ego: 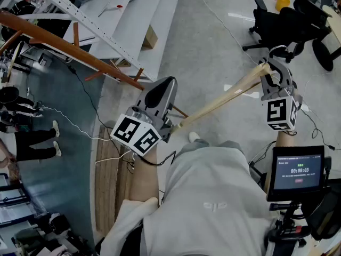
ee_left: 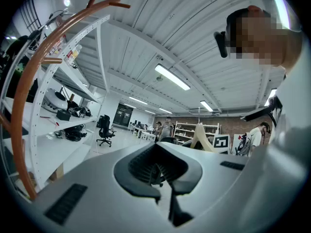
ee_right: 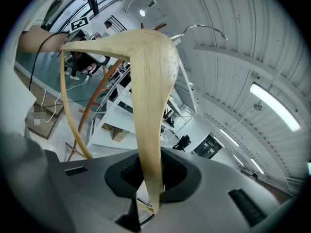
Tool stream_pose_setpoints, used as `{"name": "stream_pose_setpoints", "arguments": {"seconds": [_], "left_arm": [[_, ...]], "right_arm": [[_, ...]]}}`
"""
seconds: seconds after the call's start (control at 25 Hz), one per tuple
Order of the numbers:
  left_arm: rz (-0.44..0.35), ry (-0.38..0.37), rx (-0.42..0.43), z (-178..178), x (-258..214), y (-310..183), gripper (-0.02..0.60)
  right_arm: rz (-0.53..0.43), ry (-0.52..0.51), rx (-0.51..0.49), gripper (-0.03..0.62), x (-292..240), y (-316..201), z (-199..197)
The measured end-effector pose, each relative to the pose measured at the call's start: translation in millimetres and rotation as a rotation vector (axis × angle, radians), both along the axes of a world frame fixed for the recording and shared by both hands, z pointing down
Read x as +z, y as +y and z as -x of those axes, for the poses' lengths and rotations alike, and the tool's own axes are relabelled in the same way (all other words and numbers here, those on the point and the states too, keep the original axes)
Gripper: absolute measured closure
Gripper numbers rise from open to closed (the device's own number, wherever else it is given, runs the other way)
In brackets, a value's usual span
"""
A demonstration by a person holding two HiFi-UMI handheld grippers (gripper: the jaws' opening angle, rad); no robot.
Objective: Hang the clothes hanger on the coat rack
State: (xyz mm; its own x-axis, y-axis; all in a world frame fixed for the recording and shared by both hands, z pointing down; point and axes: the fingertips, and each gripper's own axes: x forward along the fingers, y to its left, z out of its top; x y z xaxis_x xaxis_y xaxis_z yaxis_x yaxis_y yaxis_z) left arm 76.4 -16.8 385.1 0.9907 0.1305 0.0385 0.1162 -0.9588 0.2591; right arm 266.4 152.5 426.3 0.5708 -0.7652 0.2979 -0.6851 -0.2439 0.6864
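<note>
— Wooden hanger (ee_right: 150, 106) (ego: 224, 101): who has it?
— The right hand-held gripper (ee_right: 150, 198) (ego: 269, 71), jaws clamped tight on one end. The other end slants over to just beside the left hand-held gripper (ee_left: 167, 188) (ego: 162, 89).
— And that one?
— Jaws together, nothing between them.
— The coat rack (ego: 53, 39) (ee_left: 19, 106)?
— Brown wood, farther off, well apart from the hanger.

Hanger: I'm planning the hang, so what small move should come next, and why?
Probably swing the right gripper toward the coat rack: it is shut on one end of the hanger, whose hook is free and well clear of the rack.
</note>
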Motion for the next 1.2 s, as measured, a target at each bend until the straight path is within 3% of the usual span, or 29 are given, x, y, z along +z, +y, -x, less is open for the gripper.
{"name": "stream_pose_setpoints", "arguments": {"seconds": [0.32, 0.56, 0.84, 1.2], "left_arm": [[0.007, 0.003, -0.064, -14.7, -6.4, -71.0, 0.577], [0.015, 0.018, -0.137, -1.7, -10.3, -84.1, 0.577], [-0.04, 0.037, -0.278, 17.7, -33.6, -126.1, 0.577], [-0.122, 0.089, -0.486, 93.1, -114.0, -158.1, 0.577]], "right_arm": [[0.011, 0.0, -0.076, 0.531, -5.5, -93.2, -23.5], [0.027, 0.001, -0.158, 0.531, -11.2, -121.6, -20.7], [0.003, 0.033, -0.409, 0.531, -43.3, -222.7, -11.1], [-0.083, 0.075, -0.72, 0.531, -132.1, -330.9, 66.1]]}}
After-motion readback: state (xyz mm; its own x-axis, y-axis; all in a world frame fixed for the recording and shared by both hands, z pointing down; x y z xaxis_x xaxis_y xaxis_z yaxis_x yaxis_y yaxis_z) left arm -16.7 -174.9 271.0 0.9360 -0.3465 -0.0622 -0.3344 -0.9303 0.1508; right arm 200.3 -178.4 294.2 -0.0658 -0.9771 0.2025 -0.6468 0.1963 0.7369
